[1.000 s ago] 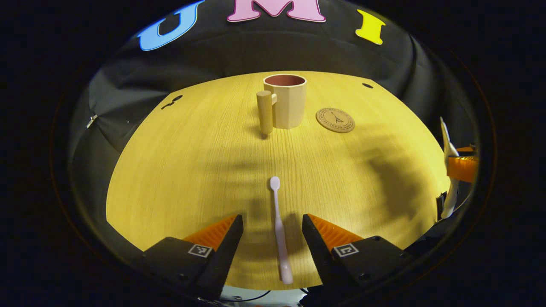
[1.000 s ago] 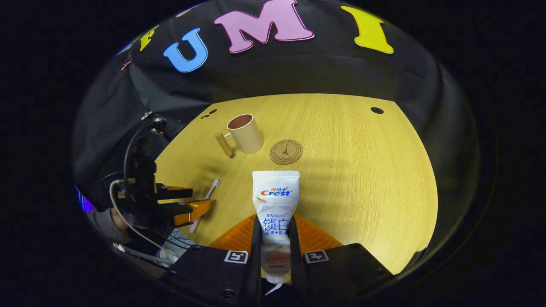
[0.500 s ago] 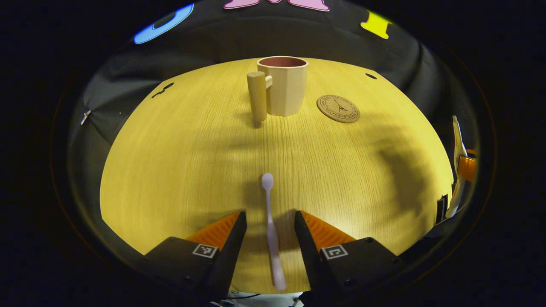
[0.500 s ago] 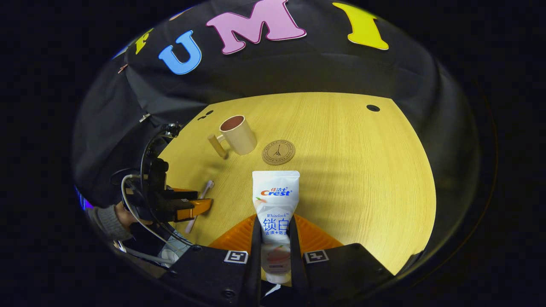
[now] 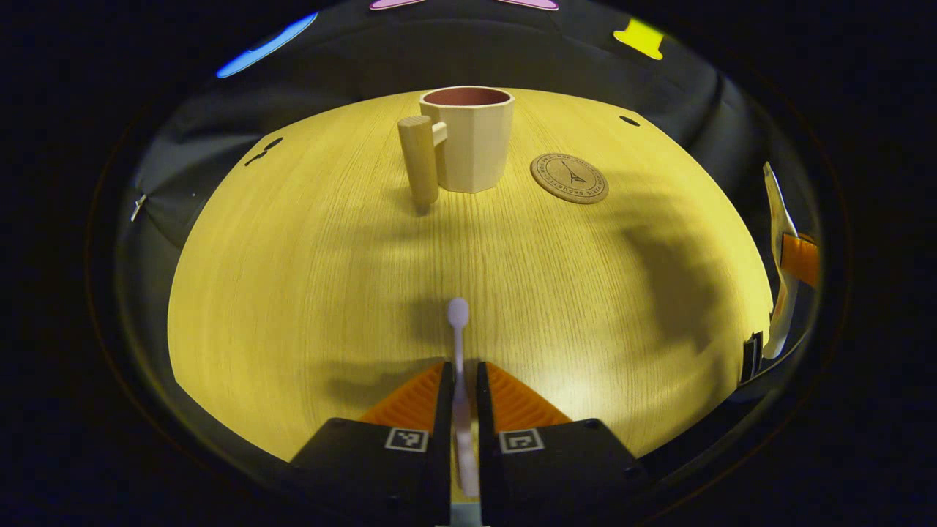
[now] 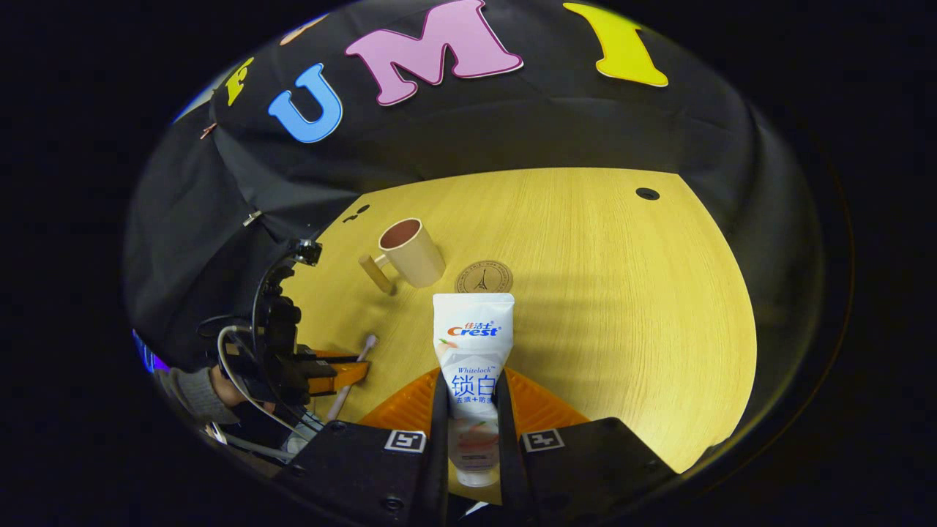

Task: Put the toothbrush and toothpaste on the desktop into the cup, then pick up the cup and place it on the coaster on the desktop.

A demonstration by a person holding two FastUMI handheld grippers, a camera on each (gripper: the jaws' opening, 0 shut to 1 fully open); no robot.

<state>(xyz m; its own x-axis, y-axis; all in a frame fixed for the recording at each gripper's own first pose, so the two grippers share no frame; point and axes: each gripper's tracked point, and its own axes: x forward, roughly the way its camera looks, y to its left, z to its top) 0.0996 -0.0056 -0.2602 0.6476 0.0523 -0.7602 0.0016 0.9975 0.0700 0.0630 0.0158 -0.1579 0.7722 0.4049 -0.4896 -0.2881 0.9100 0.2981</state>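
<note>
In the left gripper view, the left hand-held gripper (image 5: pixel 460 380) is sitting at the bottom centre of the frame with its two fingers drawn in tight against the handle of the toothbrush (image 5: pixel 459 344). The brush's long axis is running straight up the frame, head pointing away from the fingers toward the cup (image 5: pixel 472 143), which is standing upright at the upper centre of the tabletop (image 5: pixel 293 293). The cup is lying well apart from the brush head, almost dead ahead, its handle turned to frame-left; the part of its inside that shows is looking empty. The coaster (image 5: pixel 569 178) is lying just beside the cup on its right, bare.

In the right gripper view, the right hand-held gripper (image 6: pixel 471 399) is gripping the toothpaste (image 6: pixel 472 351) between closed fingers, the tube's long axis pointing up the frame. Here the cup (image 6: pixel 411 252) is sitting up and left of the tube's end, the coaster (image 6: pixel 484 278) just above it. The left gripper appears the nearer in line with the cup, so a forward carry and tip should serve.
</note>
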